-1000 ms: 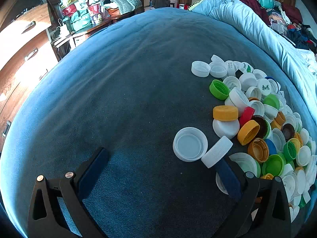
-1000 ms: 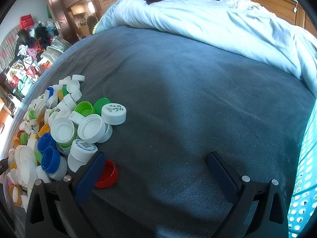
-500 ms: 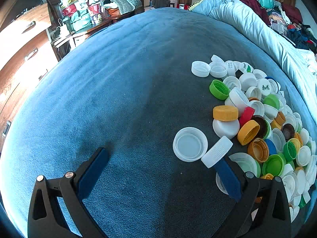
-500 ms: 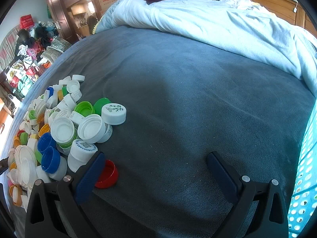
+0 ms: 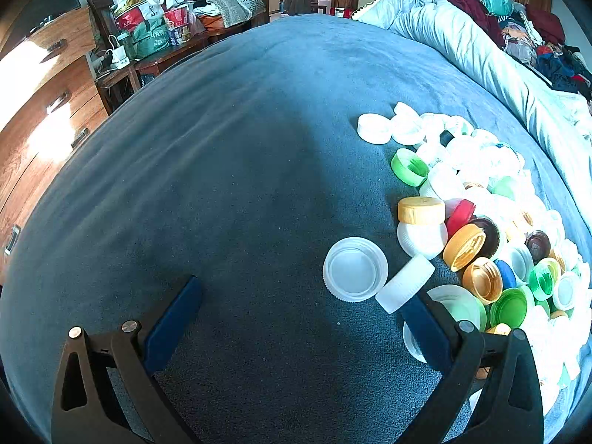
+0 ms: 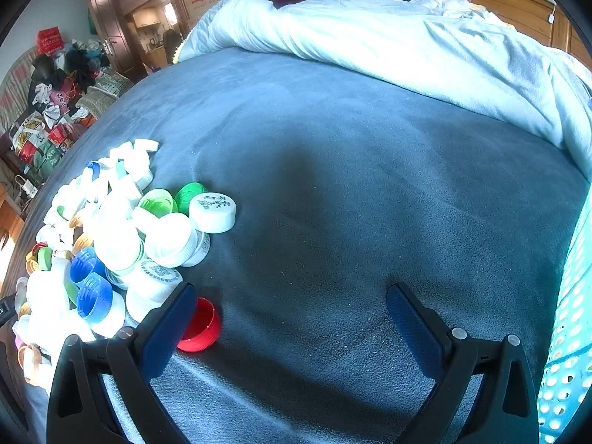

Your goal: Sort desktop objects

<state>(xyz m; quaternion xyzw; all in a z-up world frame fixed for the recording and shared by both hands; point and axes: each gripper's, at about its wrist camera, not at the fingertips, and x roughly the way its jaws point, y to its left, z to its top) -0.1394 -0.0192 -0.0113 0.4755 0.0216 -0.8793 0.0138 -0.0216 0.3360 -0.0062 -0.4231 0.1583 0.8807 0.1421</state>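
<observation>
Left gripper [image 5: 301, 296] spread wide, empty; cap pile [image 5: 488, 229] just right of your right finger. Right gripper [image 6: 290, 301] wide, empty; red cap [image 6: 199, 327] touching left finger. Caps light, rigid, slick: pinch across ribbed rim.

Heap of mostly white bottle caps [image 5: 477, 199] on blue bedcover, a red cap [image 6: 198, 320] seemingly apart.

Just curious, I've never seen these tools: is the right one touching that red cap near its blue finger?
Cannot tell. In the right wrist view the red cap lies partly hidden behind the open right gripper's left finger; neither contact nor gap shows.
</observation>
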